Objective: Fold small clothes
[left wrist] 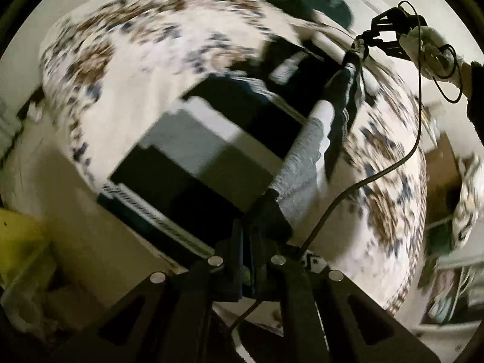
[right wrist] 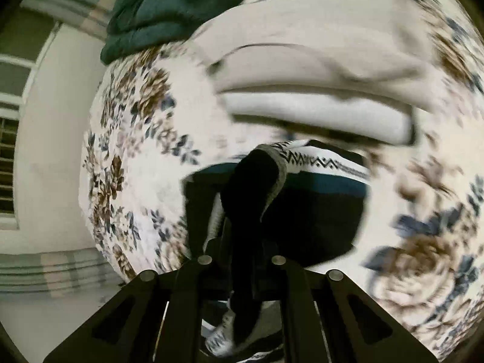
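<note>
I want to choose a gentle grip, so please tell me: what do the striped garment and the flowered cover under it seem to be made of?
The striped garment looks like soft knit, perhaps wool or acrylic: matte, with a zigzag band and a ribbed-looking grey edge. The flowered cover looks like thin printed woven cloth, matte and smooth; blur leaves the fibre open. Each hand-held gripper, left and right, is shut on the garment.

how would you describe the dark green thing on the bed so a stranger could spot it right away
Start with the floral bedspread, white with brown and blue flowers. At its far edge, beyond the folded beige garment, lies a bulky dark green blanket. It is the only plain, deep green, plush heap; the black, white and teal patterned garment held by both grippers is striped and closer.
</note>
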The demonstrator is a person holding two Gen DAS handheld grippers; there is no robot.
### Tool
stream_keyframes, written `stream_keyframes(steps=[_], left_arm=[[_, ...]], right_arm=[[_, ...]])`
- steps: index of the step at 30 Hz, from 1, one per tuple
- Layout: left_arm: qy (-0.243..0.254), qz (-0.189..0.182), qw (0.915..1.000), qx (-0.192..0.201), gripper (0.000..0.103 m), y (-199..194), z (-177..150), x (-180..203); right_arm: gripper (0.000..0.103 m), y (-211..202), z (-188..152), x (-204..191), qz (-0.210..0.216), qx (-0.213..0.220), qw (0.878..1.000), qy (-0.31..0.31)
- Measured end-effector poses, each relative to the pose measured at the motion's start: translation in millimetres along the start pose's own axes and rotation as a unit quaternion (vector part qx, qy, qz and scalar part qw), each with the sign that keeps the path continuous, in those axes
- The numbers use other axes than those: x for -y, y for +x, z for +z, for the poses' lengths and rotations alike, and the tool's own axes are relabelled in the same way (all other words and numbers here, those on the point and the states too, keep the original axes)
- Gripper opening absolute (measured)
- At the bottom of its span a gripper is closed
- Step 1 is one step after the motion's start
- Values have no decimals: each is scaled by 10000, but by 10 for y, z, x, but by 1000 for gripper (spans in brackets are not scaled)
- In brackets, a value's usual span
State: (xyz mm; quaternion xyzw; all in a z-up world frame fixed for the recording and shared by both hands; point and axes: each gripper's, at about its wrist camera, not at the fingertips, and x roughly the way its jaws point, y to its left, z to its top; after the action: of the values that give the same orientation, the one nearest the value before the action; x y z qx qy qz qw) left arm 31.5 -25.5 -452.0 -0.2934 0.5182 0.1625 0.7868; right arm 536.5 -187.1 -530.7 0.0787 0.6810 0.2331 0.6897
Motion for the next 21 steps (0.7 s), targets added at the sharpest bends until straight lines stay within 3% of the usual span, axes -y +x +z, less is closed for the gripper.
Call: stream_keyframes(steps=[7, 13, 17, 20, 21], left_arm=[[-807, -232, 9964, -94, 1, 200, 293, -927], [-1098, -364, 9919, -525, 2, 742, 451, -1565], [-1129, -467, 9889, -842, 7, 1033, 506, -1827], [-1250, -564, 9864, -910, 16, 996, 520, -1937], [-1278, -513, 9865, -884, 22, 947, 516, -1972]], right_arm=[[8, 1157, 337, -1274, -756, -277, 9957, -459], [8, 1994, 436, -1694, -1488, -505, 9855, -634], [9, 2240, 457, -1640, -1587, -639, 9841, -485], [31, 2170, 415, -1605, -1328, -773, 9866, -551], [46, 2115, 384, -1602, -1281, -812, 9865, -617]])
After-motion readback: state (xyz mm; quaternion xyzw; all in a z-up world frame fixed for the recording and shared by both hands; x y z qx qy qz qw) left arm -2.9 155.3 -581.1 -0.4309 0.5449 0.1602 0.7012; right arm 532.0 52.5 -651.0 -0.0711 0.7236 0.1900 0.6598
